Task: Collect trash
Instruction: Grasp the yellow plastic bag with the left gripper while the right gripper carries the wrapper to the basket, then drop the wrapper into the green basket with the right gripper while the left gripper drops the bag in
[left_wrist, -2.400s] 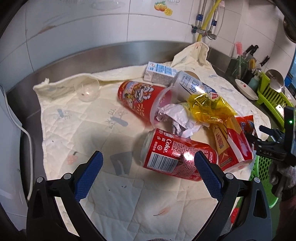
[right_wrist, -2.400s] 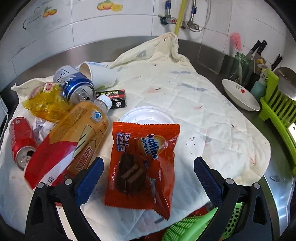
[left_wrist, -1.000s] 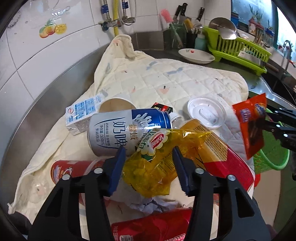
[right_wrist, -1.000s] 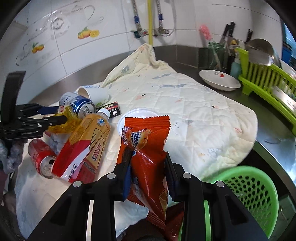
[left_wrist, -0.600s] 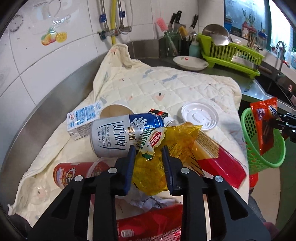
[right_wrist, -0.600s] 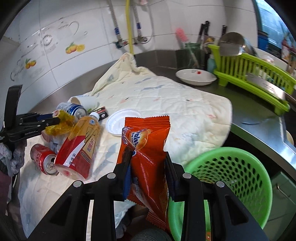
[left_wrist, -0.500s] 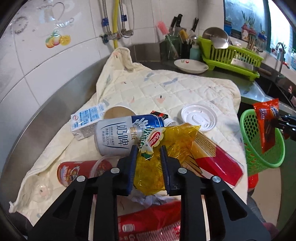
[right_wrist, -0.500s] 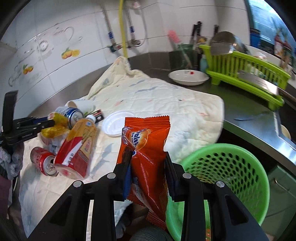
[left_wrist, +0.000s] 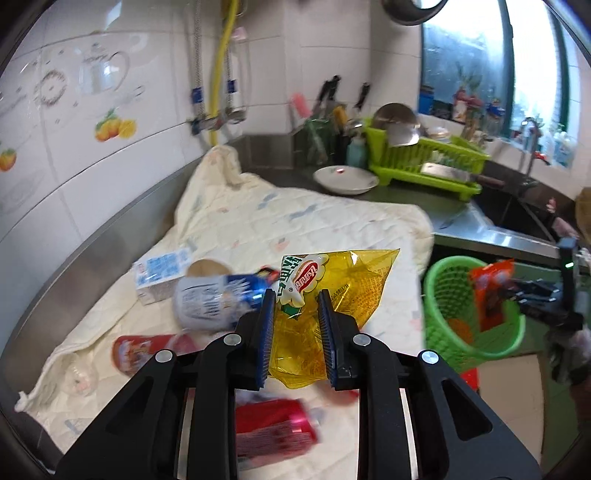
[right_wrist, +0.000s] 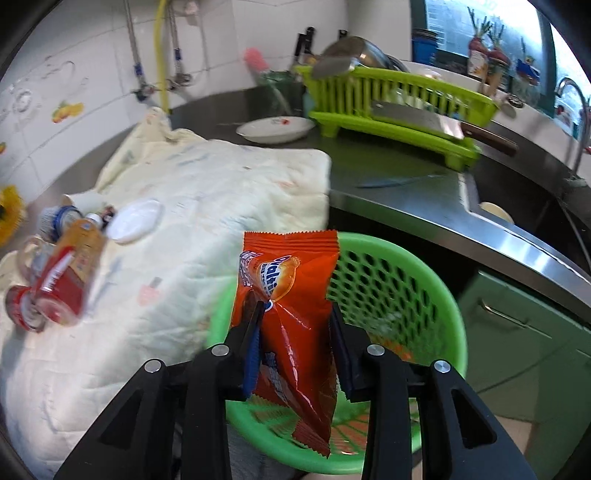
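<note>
Left hand-held gripper (left_wrist: 295, 308) lifted yellow bag (left_wrist: 332, 295) off the pile, right hand-held gripper (right_wrist: 295, 325) jaws just opening around orange wrapper (right_wrist: 291, 306) over green basket (right_wrist: 406, 295)

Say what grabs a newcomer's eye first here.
The orange snack packet between the right gripper's just-opening jaws, hanging over the green basket below the counter edge. Next, the crinkly yellow bag clamped in the left gripper, lifted above cans on the quilted cloth.

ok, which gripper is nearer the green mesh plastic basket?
Right. The right gripper hangs directly over the green mesh plastic basket with the orange snack wrapper; the left gripper is back over the quilted cloth, holding the yellow bag.
</note>
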